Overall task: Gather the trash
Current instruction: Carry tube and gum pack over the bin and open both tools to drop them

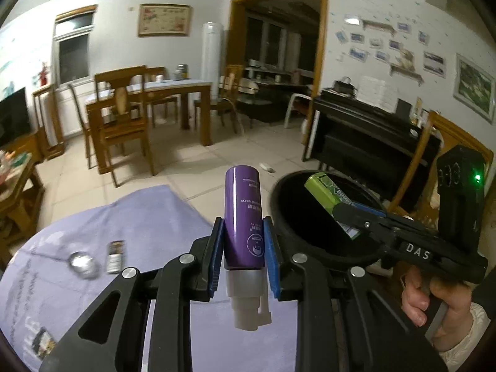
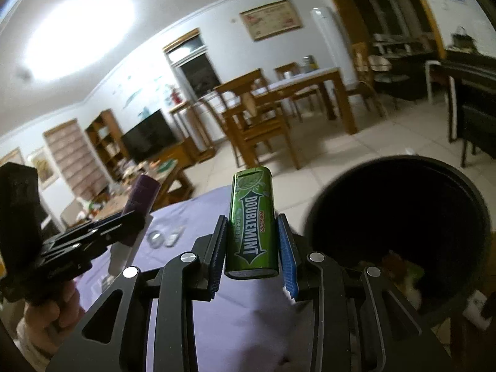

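My left gripper [image 1: 243,248] is shut on a purple spray bottle [image 1: 243,214], its white nozzle end pointing back at the camera. It hovers above the lilac tablecloth [image 1: 130,217], just left of a round black trash bin [image 1: 310,217]. The right gripper [image 1: 347,217] reaches in from the right over the bin's mouth with a green Doublemint gum pack [image 1: 322,192]. In the right wrist view my right gripper [image 2: 252,241] is shut on that gum pack [image 2: 251,220], left of the bin [image 2: 396,214]; the left gripper [image 2: 130,226] with the purple bottle [image 2: 142,192] sits at the left.
A crumpled foil piece [image 1: 82,263] and small dark packets [image 1: 114,255] lie on the tablecloth. Some scraps [image 2: 403,272] lie inside the bin. Behind are a wooden dining table with chairs [image 1: 148,99], a black piano [image 1: 372,133] and a cluttered low table [image 2: 148,179].
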`<state>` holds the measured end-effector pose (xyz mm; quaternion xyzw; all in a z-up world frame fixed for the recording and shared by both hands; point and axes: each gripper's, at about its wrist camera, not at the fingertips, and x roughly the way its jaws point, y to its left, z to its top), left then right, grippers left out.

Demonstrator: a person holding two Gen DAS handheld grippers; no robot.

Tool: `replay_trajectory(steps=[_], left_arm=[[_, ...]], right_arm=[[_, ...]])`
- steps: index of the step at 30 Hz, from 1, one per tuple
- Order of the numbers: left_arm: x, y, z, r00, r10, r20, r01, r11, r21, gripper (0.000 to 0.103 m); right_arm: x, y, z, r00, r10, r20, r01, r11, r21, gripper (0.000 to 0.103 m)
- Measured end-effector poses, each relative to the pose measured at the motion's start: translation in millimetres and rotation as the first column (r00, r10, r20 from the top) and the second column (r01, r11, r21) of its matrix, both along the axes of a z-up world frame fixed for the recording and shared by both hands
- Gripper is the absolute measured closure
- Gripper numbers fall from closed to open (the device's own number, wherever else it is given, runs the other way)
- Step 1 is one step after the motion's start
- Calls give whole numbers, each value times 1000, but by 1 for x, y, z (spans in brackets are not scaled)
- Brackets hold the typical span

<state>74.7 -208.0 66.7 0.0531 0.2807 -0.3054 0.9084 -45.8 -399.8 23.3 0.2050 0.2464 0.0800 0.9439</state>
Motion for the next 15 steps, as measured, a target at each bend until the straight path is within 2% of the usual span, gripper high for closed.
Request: replay_trajectory(steps=[7,15], left_arm=[[1,-56,-16,997,-72,-19,73,997,41,78],[14,-98,-35,992,-103,-68,108,992,70,78]], right_arm=[[-19,-61,-29,997,-80,-22,81,995,59,71],[-29,-104,-64,990,-126,-59,132,985,114,71]])
